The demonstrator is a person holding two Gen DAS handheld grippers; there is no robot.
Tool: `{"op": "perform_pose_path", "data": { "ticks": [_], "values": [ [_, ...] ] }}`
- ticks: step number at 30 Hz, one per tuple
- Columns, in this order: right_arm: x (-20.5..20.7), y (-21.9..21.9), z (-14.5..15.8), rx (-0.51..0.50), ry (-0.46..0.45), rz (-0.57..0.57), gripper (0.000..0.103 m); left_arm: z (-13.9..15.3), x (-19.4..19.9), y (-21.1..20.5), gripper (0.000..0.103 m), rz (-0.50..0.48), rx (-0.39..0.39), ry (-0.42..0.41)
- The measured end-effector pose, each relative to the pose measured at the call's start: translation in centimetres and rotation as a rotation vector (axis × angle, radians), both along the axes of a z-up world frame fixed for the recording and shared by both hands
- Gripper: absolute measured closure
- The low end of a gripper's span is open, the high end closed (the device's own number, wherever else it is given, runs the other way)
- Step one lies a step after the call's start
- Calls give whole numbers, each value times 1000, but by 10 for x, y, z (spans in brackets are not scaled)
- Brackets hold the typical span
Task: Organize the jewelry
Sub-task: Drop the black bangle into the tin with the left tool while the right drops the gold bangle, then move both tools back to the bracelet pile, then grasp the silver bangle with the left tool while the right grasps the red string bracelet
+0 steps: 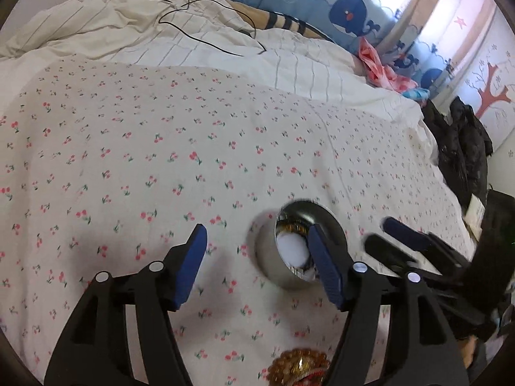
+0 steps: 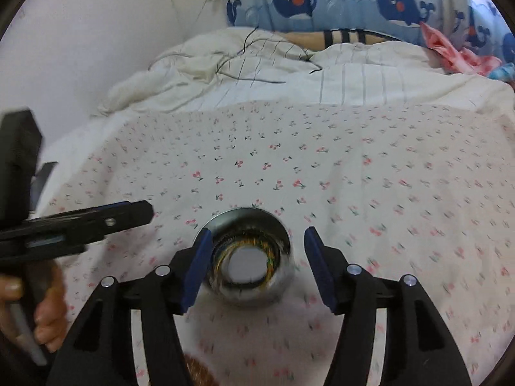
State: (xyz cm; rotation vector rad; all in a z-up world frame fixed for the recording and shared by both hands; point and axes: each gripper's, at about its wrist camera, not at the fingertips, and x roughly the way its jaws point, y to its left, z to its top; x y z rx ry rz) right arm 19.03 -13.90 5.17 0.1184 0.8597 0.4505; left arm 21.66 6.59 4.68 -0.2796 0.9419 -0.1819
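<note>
While one beaded bracelet (image 2: 244,251) is already coiled in the metal bowl (image 2: 248,222), both grippers (image 1: 254,257) (image 2: 257,257) are spread empty and another bracelet (image 1: 297,368) is left on the bedsheet (image 1: 161,160).

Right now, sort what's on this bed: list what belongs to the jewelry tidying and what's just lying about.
Belongs to the job:
metal bowl with beaded strands coiled inside
amber bead bracelet on the sheet

Just lying about:
black cable on the rumpled duvet
pink cloth
black jacket
</note>
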Motion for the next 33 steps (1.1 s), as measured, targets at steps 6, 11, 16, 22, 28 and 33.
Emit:
{"op": "perform_pose_path", "data": {
  "ticks": [6,11,16,22,28,33],
  "values": [
    [-85,-11,-27,-5,60,131,72,-30,-60,12,32,-38,33,48],
    [-106,8,-48,-37,108,192,78,-50,-107,10,32,-123,-17,99],
    [-105,9,-53,-58,113,174,78,-55,-124,-24,32,-277,66,85],
    [-95,-7,-50,-10,129,97,75,-63,-128,-44,65,-343,78,111],
    [-97,-7,-44,4,110,91,65,-69,-129,-51,89,-358,61,130],
    [-96,-8,-46,5,118,86,65,-67,-127,-45,100,-336,57,117]
  ]
}}
